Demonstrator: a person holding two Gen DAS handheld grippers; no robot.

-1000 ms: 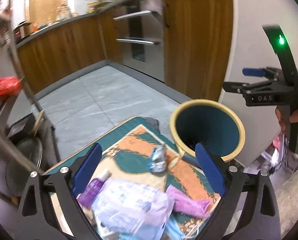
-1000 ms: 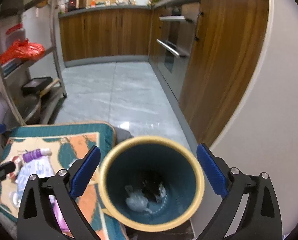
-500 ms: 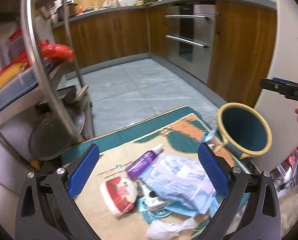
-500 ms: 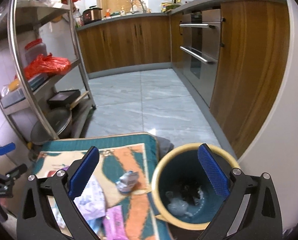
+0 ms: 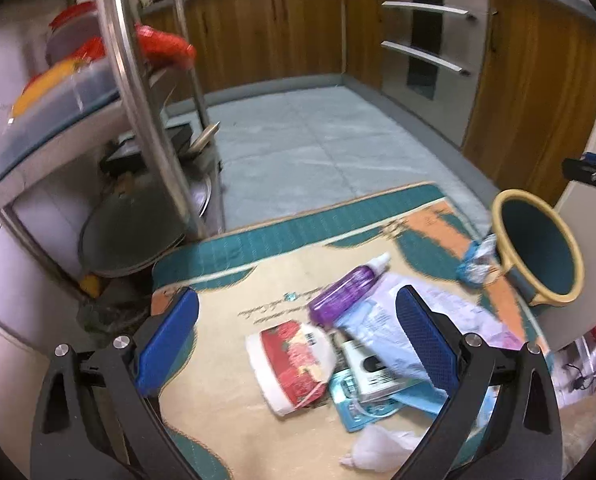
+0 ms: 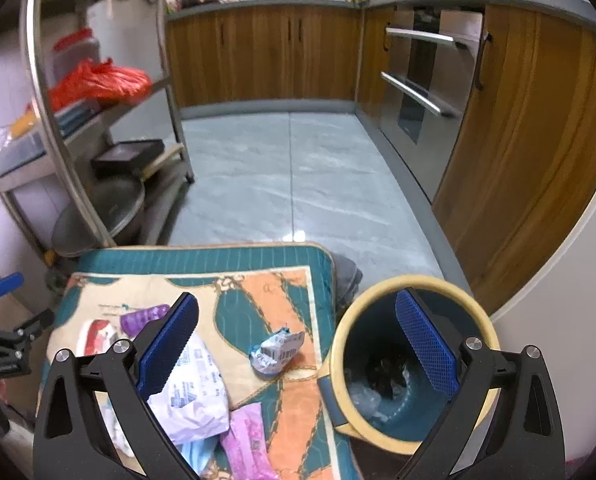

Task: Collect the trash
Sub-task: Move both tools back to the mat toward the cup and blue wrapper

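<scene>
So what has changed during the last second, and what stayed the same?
The left tool swung left, from near the bin to over the trash pile: purple bottle, red-and-white cup. The right tool drew back from above the bin, toward the mat. Both stayed open and empty; the crumpled wrapper and the bin did not move.

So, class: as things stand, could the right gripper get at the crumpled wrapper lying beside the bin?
Probably yes. The right gripper is open and empty, and the crumpled wrapper lies alone on the mat, uncovered, beside the bin.
</scene>
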